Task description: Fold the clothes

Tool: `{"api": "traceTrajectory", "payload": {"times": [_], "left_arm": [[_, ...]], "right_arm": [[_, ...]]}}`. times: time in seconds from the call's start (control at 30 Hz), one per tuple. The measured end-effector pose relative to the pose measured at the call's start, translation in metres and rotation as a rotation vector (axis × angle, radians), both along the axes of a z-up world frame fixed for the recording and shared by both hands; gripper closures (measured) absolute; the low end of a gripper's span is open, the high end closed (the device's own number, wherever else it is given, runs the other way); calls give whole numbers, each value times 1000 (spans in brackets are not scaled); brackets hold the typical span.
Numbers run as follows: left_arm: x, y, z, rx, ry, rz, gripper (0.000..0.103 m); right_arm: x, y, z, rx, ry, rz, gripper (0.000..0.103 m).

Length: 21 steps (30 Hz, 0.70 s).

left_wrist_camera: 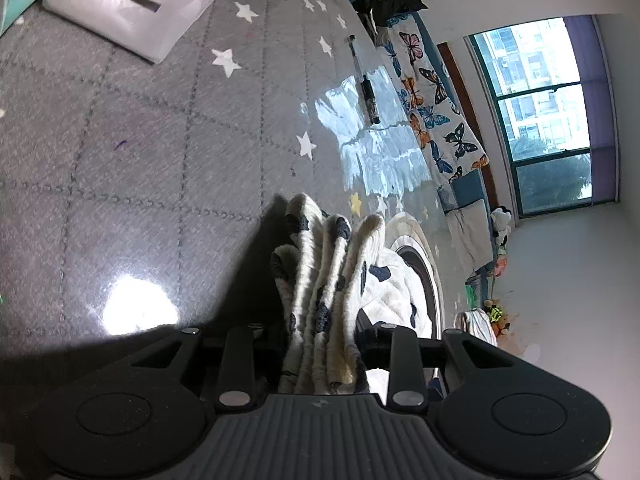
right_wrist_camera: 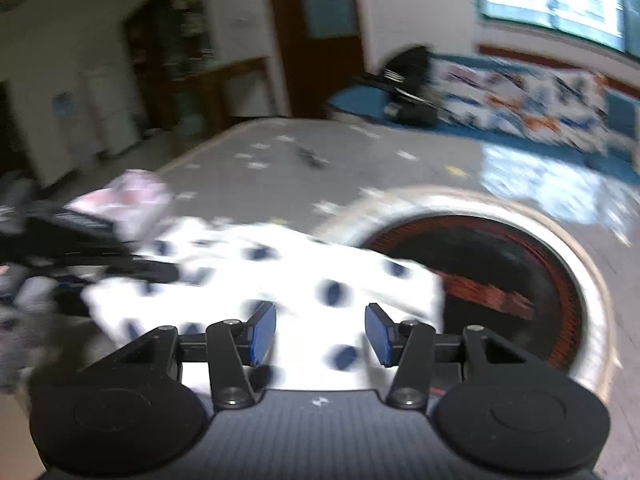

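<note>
A white garment (left_wrist_camera: 328, 280) with dark spots lies bunched on a grey starred table (left_wrist_camera: 140, 140), part of it draped over a round basket (right_wrist_camera: 500, 280); the left gripper (left_wrist_camera: 320, 344) is clamped on several gathered folds of it, probably to anchor one end; the right gripper (right_wrist_camera: 320, 336) hovers over the cloth with blue pads (right_wrist_camera: 264, 332) apart and nothing pinched, likely free to take a fresh edge; its view is blurred; a white box (left_wrist_camera: 124, 4) sits at the far edge; folding looks barely begun.
</note>
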<state>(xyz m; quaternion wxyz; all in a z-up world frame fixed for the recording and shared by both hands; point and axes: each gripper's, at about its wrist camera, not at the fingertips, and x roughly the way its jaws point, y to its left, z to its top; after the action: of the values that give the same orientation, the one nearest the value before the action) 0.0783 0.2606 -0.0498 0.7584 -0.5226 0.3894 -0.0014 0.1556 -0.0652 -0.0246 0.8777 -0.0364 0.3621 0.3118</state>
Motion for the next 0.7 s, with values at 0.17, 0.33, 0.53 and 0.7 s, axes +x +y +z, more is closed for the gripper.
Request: {"api": "traceTrajectory", "payload": {"times": [0.17,0.33,0.53,0.7], "left_arm": [[8,-2,3,13,5,-1,69],[11,-5,5,37,6,-5,69],[11,-8,6,52,1,-9,69],[13,-13,12,90,10,-21,69]], "right_arm": [[7,-22,-17,34,68,-112,53],[9,-33,-29,91,120,-168,51],[4,-27,-34,139,151,-139,66],[3,-33,-35,208,190,-167,93]]}}
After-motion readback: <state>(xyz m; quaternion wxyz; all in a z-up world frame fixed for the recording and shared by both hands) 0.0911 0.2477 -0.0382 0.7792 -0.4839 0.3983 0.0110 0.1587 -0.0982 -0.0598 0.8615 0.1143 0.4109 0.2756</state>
